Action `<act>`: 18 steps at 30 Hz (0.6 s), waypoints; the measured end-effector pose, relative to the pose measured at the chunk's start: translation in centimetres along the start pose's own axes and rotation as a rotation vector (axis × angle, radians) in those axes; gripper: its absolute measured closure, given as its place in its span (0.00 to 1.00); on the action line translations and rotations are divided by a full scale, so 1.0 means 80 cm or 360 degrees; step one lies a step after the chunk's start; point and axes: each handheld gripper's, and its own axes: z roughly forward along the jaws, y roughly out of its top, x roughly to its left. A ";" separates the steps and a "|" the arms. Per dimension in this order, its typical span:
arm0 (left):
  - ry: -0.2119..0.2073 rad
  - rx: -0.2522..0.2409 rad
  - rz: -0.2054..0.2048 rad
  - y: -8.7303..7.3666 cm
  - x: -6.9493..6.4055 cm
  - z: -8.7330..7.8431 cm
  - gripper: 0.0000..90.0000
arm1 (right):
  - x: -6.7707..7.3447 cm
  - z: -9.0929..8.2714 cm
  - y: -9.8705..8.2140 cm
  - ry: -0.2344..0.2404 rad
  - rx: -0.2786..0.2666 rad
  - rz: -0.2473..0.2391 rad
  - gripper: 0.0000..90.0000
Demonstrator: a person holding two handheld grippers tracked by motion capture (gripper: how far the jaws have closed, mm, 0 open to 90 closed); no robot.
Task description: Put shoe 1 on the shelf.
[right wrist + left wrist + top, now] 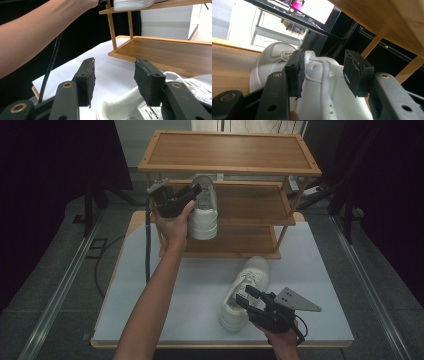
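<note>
Dark-curtained room; pale worktop carrying a three-tier wooden shoe rack at its 12 o'clock side.

Item 1: white shoe on the middle shelf, at the rack's 9 o'clock end, heel toward the person. Left gripper stands at its collar. In the left gripper view, the jaws straddle the shoe's tongue and laces, parted; one pad lies against the fabric, the other stands clear. Judged: release step in hand, shoe resting on the shelf.

Item 2: second white shoe on the worktop at 5 o'clock of the rack, toe toward the rack. Right gripper waits at its heel, jaws wide apart and holding nothing, the collar low between them.

Handling note, left: draw the gripper straight back toward 6 o'clock and slightly up, keeping the near pad from snagging laces and dragging the shoe off the shelf edge.

Handling note, right: pinch the heel collar firmly, then lift.
</note>
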 end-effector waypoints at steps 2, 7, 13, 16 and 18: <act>0.0009 0.0005 0.0032 0.001 -0.002 -0.007 0.61 | 0.000 -0.001 0.000 -0.0002 -0.0002 0.0000 0.56; -0.0030 -0.0004 0.0088 0.002 -0.004 -0.038 0.82 | 0.000 -0.001 0.000 -0.0004 -0.0001 -0.0001 0.56; -0.0143 0.0026 0.0150 -0.011 -0.016 -0.081 0.94 | 0.002 0.000 0.000 -0.0008 0.0000 -0.0007 0.56; -0.0193 0.0058 0.0199 -0.023 -0.027 -0.098 0.96 | 0.003 0.001 -0.001 -0.0006 0.0012 -0.0011 0.56; -0.0215 0.0078 0.0224 -0.032 -0.033 -0.105 0.97 | 0.005 0.003 -0.002 -0.0004 0.0021 -0.0016 0.56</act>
